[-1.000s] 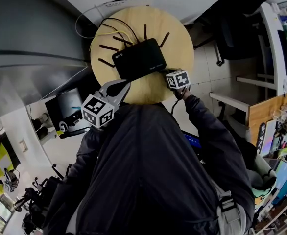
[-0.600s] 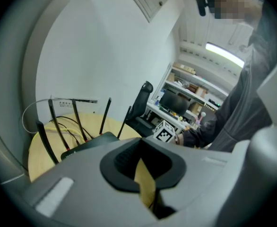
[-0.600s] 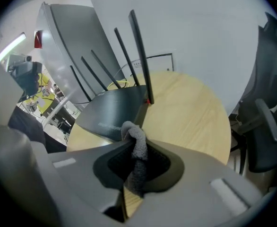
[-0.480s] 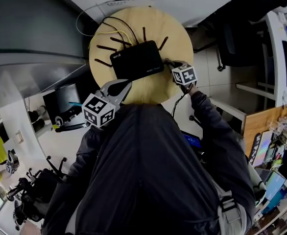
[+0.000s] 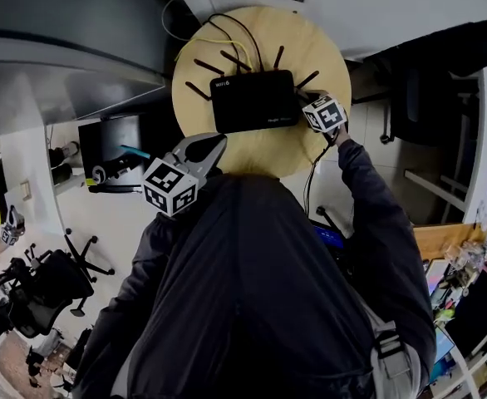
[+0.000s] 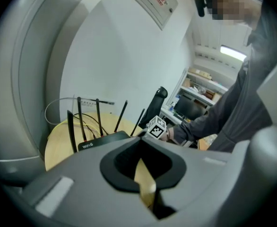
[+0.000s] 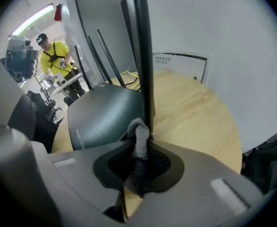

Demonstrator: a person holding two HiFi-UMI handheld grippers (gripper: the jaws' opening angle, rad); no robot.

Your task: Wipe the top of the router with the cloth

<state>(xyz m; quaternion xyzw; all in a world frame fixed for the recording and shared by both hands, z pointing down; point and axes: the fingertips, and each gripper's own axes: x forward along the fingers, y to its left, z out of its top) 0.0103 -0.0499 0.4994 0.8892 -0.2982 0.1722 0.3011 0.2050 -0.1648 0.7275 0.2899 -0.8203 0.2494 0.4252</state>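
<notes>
Now the right claw (image 5: pixel 308 105), pinched shut on the grey cloth (image 7: pixel 139 143), sits at the right end of the router (image 5: pixel 254 100), whose length runs leftward across the tabletop (image 5: pixel 327 48).

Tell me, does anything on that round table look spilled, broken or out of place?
Nothing stands out. The router lies flat on the table, antennas up. The cloth is pinched in the right hand-held gripper at the router's edge.

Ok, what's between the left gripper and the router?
Only bare table. In the head view the left gripper hangs over the wood near its front edge, apart from the router, and nothing lies on the stretch between them.
</notes>
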